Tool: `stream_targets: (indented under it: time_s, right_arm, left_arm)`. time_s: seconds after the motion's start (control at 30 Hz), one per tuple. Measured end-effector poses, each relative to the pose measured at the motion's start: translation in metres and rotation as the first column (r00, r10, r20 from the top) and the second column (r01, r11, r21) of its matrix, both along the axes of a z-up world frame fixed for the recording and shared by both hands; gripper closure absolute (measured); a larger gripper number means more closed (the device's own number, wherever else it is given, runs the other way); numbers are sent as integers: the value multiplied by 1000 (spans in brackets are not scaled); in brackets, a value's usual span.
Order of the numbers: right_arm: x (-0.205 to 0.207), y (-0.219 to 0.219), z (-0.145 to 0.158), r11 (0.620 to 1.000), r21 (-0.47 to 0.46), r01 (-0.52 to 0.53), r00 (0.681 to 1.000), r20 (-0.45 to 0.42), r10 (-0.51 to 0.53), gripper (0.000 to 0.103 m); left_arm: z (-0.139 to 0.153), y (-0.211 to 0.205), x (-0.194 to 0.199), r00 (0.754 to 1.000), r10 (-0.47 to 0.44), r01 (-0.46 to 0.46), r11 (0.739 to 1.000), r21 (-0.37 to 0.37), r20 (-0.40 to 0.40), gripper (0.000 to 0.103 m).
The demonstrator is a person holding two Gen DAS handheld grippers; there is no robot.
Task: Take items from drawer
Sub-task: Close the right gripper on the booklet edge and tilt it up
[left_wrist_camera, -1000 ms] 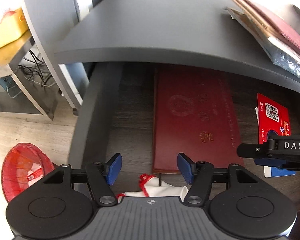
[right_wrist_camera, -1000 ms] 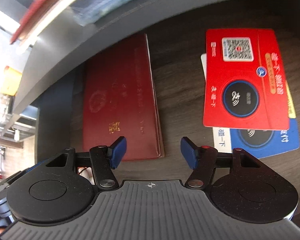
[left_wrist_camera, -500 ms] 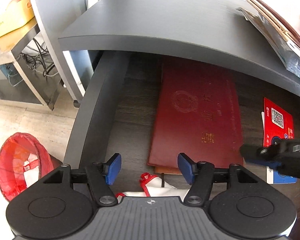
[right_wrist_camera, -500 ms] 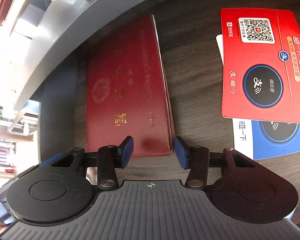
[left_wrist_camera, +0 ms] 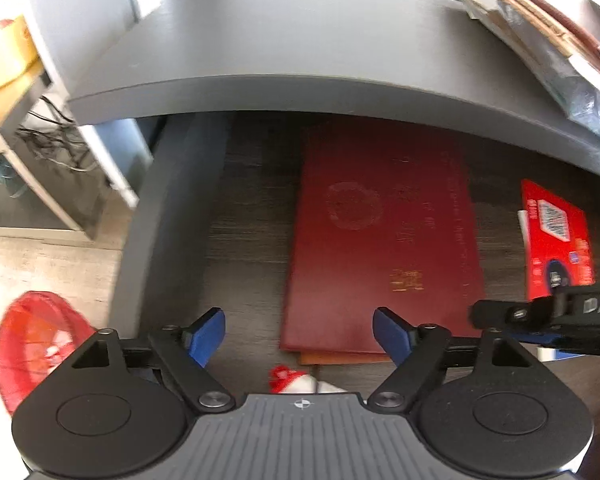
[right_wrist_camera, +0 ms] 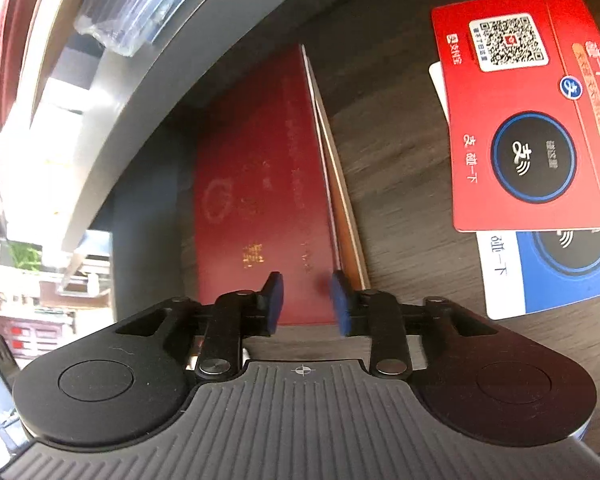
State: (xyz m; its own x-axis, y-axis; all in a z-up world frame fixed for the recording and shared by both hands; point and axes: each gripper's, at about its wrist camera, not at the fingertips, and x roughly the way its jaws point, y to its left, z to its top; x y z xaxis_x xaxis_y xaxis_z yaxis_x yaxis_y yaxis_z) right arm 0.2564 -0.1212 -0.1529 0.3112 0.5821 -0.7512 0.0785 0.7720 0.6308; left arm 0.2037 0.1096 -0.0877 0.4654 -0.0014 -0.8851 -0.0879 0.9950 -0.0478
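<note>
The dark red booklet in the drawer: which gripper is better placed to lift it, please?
Right. The right gripper is closing, fingers straddling the dark red booklet at its near corner; the left gripper hangs above, opening.

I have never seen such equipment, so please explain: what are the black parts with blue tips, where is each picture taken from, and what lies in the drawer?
Each picture comes from a camera on a hand-held claw, looking along its two blue-tipped fingers. A person carries one in each hand.

In the left view, the left claw is opening, with nothing between its fingers. In the right view, the right claw is closing around the near corner of the dark red booklet; whether it grips is unclear.

The open drawer under the grey desktop also holds a red card lying on a blue card.
</note>
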Motion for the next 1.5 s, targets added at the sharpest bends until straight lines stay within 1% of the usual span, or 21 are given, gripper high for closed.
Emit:
stream_targets:
  time_s: [0.13,0.2,0.23,0.27,0.3,0.37,0.4,0.5,0.63,0.77,0.87,1.0,1.13,1.17,1.2,1.27,1.37,1.5]
  right_arm:
    - [0,6,1,999,-35,-23,1000,18,23,64]
    - [-1,7,2,999,-37,-25,999,24,26,64]
    - [-1,4,4,999,-35,-25,999,24,25,64]
    - [-2,-1,8,999,-36,-22,999,24,23,64]
    - [-2,-1,8,999,-39,-18,999,26,19,64]
    - [-2,-2,9,999,-42,-11,999,33,12,64]
    - [-2,-1,8,999,-41,-9,999,35,11,64]
    - [-1,-1,8,999,-40,-6,999,33,7,63]
    - [0,-1,8,999,-32,-6,999,36,7,62]
    - [0,-1,7,1000,-28,-6,999,37,7,61]
    - [0,-1,8,1000,-24,-8,999,41,9,61]
    - [0,-1,7,1000,-13,-13,999,37,14,61]
    - [1,0,6,1000,-4,-26,999,38,26,57]
    - [0,0,6,1000,-3,-26,999,43,27,54]
    - [0,0,7,1000,-1,-26,998,51,26,51]
    - [-1,-2,9,1000,1,-16,998,63,16,51]
    - [-2,-12,11,999,39,31,997,74,-34,51]
    - [-5,-34,10,980,148,132,987,73,-144,51]
  left_arm:
    - [-2,-5,4,999,-24,24,999,22,-23,25]
    - [-1,-7,7,999,-28,29,999,17,-41,26]
    - [-1,-6,8,998,-28,27,999,-17,-49,28]
    - [-2,-3,8,998,-23,19,998,-66,-58,28]
    - [-3,-2,9,998,-14,8,996,-93,-67,27]
    - [-8,-1,12,996,14,-23,995,-98,-92,24]
    - [-11,0,13,994,34,-44,995,-90,-106,24]
    - [-19,5,14,988,88,-103,988,-114,-129,24]
    - [-24,14,15,985,116,-141,967,-213,-126,27]
    - [-26,22,16,985,140,-161,953,-257,-100,28]
    - [-27,29,18,982,159,-184,936,-301,-104,28]
    - [-18,28,13,983,165,-180,930,-319,-76,30]
    - [1,30,0,982,188,-174,911,-375,0,30]
    - [6,31,-2,981,192,-167,904,-392,24,30]
    - [11,32,-5,979,201,-164,895,-414,45,30]
    - [16,34,-7,971,224,-163,870,-466,78,30]
    - [14,32,-5,965,244,-163,844,-512,94,30]
    - [7,32,-4,956,277,-178,805,-566,93,30]
